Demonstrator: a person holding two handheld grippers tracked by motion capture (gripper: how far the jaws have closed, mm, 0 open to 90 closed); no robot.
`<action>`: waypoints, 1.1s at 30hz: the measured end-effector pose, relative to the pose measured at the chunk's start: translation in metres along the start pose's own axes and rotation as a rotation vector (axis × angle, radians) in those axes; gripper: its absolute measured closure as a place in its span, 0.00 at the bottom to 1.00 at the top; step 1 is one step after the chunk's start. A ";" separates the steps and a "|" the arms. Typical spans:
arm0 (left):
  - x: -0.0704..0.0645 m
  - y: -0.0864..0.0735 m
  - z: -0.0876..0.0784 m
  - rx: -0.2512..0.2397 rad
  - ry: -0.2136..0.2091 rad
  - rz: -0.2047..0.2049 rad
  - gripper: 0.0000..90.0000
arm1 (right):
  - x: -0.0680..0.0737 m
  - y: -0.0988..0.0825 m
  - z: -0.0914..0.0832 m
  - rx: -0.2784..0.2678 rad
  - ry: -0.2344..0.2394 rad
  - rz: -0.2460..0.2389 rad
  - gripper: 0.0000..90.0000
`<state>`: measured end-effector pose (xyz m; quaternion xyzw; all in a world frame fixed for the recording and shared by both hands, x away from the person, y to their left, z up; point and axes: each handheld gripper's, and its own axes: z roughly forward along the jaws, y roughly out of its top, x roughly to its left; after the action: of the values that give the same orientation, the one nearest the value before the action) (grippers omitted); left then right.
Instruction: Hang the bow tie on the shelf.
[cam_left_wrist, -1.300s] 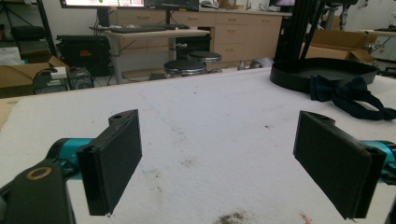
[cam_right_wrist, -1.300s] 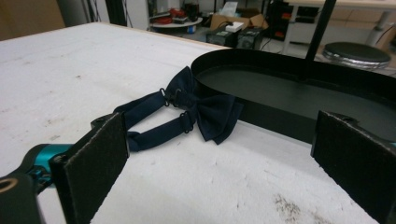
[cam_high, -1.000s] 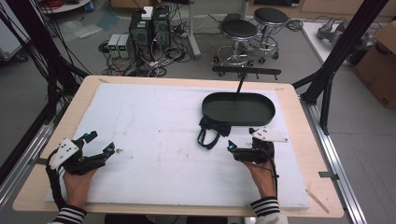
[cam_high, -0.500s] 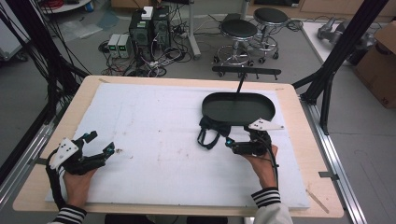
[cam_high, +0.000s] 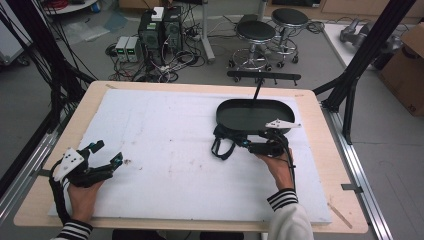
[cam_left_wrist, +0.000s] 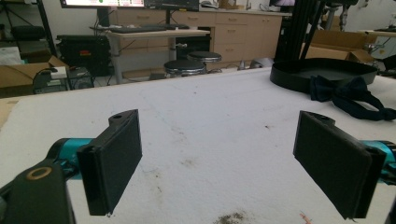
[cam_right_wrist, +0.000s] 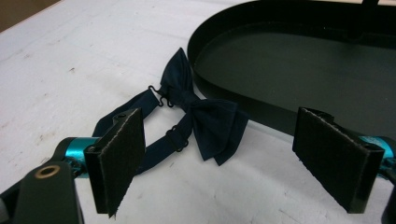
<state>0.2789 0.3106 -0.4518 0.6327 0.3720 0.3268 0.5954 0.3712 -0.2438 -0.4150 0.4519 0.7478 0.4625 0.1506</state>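
Landmark: shallow black oval tray (cam_high: 232, 119) standing on the white foam sheet (cam_high: 165, 150) that covers the wooden table (cam_high: 310, 107).
Bow tie: dark navy fabric bow tie with a strap and small black hooks (cam_right_wrist: 205, 119), flat on the sheet, touching the tray's near-left rim.
Right gripper (cam_high: 239, 143): just beside the tray's near edge, jaws spread wide and empty, bow tie lying between and ahead of them.
Left gripper (cam_high: 106, 154): well apart from the tray, at the sheet's near-left, jaws wide apart, holding nothing.
Writing: none legible on tray, bow tie or grippers.
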 end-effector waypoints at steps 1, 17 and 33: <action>0.000 0.000 0.000 0.000 0.000 0.000 0.18 | -0.002 0.001 0.002 0.008 0.003 0.005 0.18; 0.000 0.000 0.000 -0.001 0.001 -0.003 0.18 | -0.003 0.009 0.029 0.105 0.005 -0.003 0.27; 0.000 0.000 0.000 0.001 -0.001 -0.005 0.18 | -0.016 0.001 0.044 0.126 0.034 0.098 0.49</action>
<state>0.2790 0.3110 -0.4517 0.6322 0.3735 0.3249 0.5960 0.4090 -0.2321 -0.4408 0.4886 0.7548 0.4291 0.0861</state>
